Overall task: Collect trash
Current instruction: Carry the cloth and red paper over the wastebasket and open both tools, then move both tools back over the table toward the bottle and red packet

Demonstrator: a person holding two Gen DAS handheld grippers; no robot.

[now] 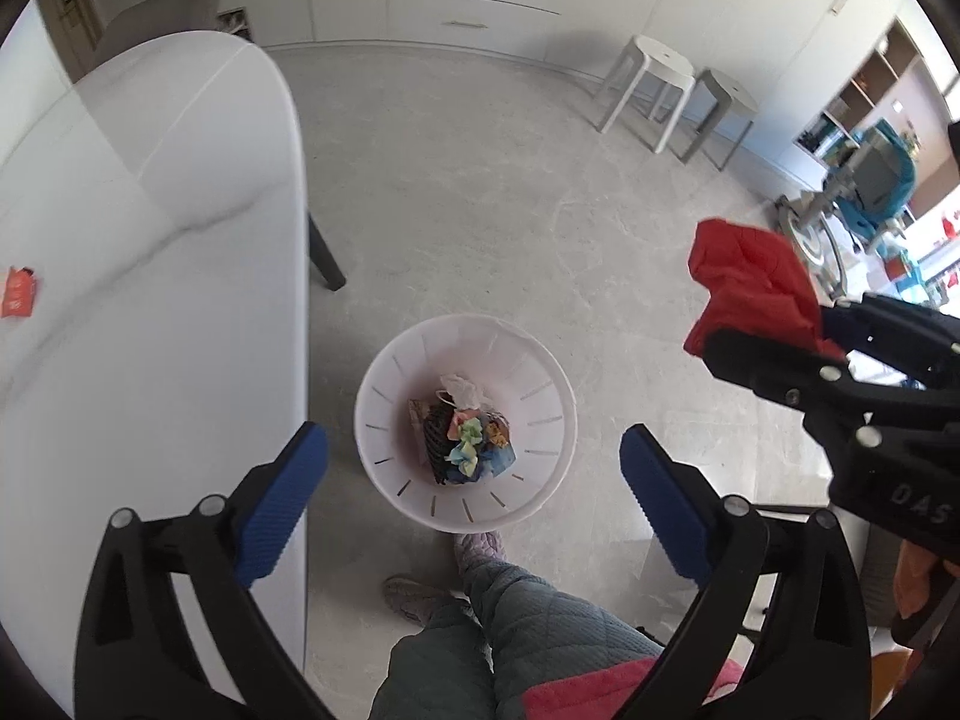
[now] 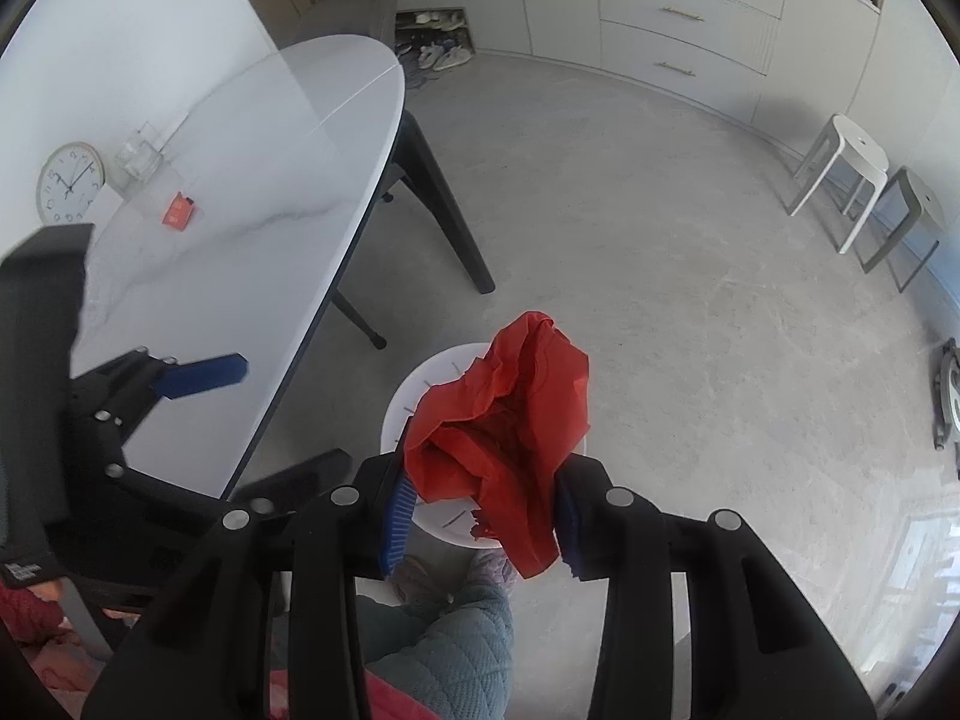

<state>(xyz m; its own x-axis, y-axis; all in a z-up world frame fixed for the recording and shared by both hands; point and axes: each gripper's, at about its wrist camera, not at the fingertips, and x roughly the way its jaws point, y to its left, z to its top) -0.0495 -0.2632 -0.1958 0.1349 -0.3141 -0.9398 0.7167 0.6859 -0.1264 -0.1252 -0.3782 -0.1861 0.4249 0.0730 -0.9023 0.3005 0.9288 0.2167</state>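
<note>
Left wrist view: left hand-held gripper (image 1: pixel 474 507) hangs spread and empty over the white bin (image 1: pixel 465 420), likely just emptied. Right wrist view: right hand-held gripper (image 2: pixel 480 516) pinches crumpled red wrapper (image 2: pixel 504 420) above the bin's rim (image 2: pixel 420 384); orange packet (image 2: pixel 178 212) waits at ten o'clock on the bench (image 2: pixel 252 228).

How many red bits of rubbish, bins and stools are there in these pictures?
Red rubbish: 2, a crumpled red bag gripped by the right tool, and a red packet on the table
Bins: 1
Stools: 2
Total: 5
</note>
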